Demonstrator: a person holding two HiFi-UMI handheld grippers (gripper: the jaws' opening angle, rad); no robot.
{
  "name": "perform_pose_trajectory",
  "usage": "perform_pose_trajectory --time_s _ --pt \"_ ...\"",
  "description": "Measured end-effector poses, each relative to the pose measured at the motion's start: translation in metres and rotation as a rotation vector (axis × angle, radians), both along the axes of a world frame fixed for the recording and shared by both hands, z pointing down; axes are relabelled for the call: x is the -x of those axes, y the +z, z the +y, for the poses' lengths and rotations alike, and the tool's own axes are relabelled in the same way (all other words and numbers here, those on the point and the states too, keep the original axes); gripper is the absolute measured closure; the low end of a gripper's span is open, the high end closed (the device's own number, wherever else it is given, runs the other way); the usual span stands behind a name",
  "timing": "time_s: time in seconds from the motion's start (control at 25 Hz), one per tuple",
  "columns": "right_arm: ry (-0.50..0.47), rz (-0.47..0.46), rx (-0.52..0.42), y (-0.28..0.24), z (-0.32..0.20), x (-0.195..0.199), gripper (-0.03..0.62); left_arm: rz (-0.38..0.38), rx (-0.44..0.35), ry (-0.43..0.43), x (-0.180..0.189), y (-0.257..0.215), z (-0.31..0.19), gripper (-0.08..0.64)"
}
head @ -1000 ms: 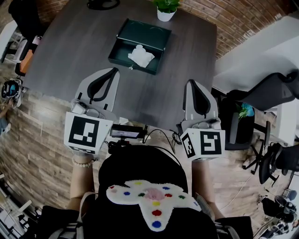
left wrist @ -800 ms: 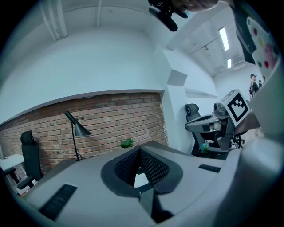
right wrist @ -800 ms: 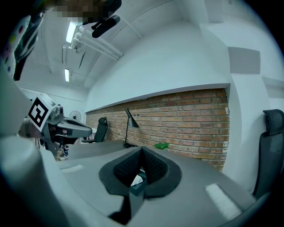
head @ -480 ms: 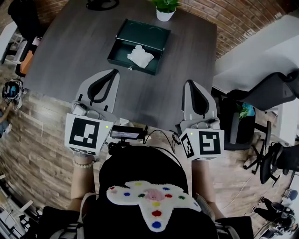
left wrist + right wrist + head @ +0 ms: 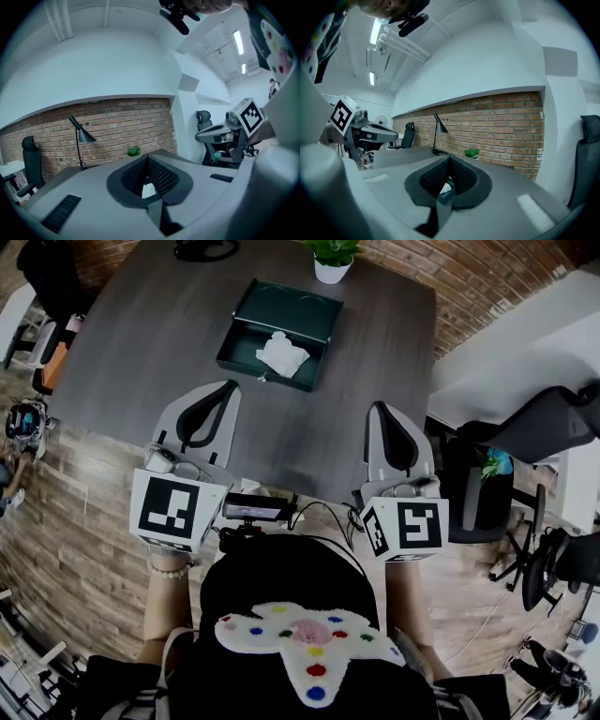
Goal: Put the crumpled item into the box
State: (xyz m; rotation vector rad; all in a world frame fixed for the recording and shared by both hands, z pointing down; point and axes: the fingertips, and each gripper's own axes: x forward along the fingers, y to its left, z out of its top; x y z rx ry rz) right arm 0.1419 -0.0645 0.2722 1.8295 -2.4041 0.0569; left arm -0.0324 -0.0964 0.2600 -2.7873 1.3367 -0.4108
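Nearest the camera, the person's dark top with a white patch of coloured dots is filling the lower frame and hiding the forearms. The left gripper and the right gripper are hovering side by side over the near edge of the dark grey wooden worktop, both pointing away from the person. In the gripper views, the left gripper's ribbed black fingers and the right gripper's ribbed black fingers are pressing fully together, with nothing between them.

A broad bare stretch of worktop is lying between the fingers and the dark green metal box, leaving open room on either side. The box is standing well apart from both grippers, in the far half of the worktop. Its lid is lying open on the far side. Its long axis is running across the view, with the right end slightly nearer. The white crumpled item is lying inside the tray, roughly central. It is a compact lump, and no clear long axis can be made out.

Beyond the lid, a white pot with a green plant is standing near the far edge. A dark object there is being cut off by the frame and cannot be identified.
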Motion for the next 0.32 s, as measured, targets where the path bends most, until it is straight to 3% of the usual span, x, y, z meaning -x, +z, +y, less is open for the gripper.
perform_pose_trajectory --time_s 0.32 --pt "-0.009 0.001 0.014 0.0044 -0.0002 0.0024 0.583 -0.008 -0.012 -0.007 0.0017 0.0005 -0.0007 0.554"
